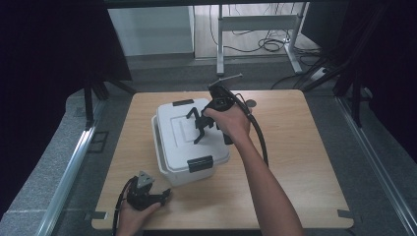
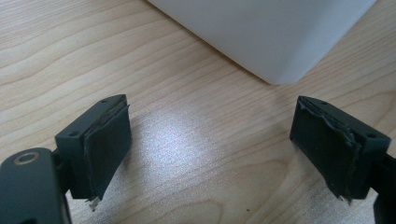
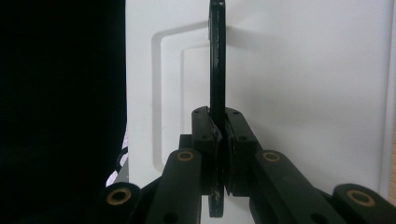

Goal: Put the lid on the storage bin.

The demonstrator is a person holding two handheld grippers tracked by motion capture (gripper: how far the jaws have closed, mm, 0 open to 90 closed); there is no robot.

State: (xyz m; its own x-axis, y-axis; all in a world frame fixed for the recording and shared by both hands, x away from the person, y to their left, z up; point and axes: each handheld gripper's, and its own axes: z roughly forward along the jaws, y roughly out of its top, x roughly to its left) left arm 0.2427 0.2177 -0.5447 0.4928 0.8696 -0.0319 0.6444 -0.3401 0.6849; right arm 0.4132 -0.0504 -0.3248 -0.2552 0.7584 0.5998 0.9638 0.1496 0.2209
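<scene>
Two grippers are in my hands at the wooden table. My right gripper is over the lid of the white storage box, which stands near the middle of the table, a little to my left. In the right gripper view, the jaws of this gripper are pressed together on the black handle of the lid; the handle stands up on its edge, thin and dark, and runs away from the jaws over the white lid with its moulded rectangle lines. From the high view I see two black latches on the box: the near latch is on the front edge of the lid, and the far latch is on the back edge. My right hand holds the gripper body above the right part of the lid, and the black cable hangs down beside my forearm. My left gripper lies low on the table, just beside the front left corner of the box. In the left gripper view its jaws are spread wide with only bare wood between them, and the rounded corner of the white box is close ahead, not touching the fingers.
</scene>
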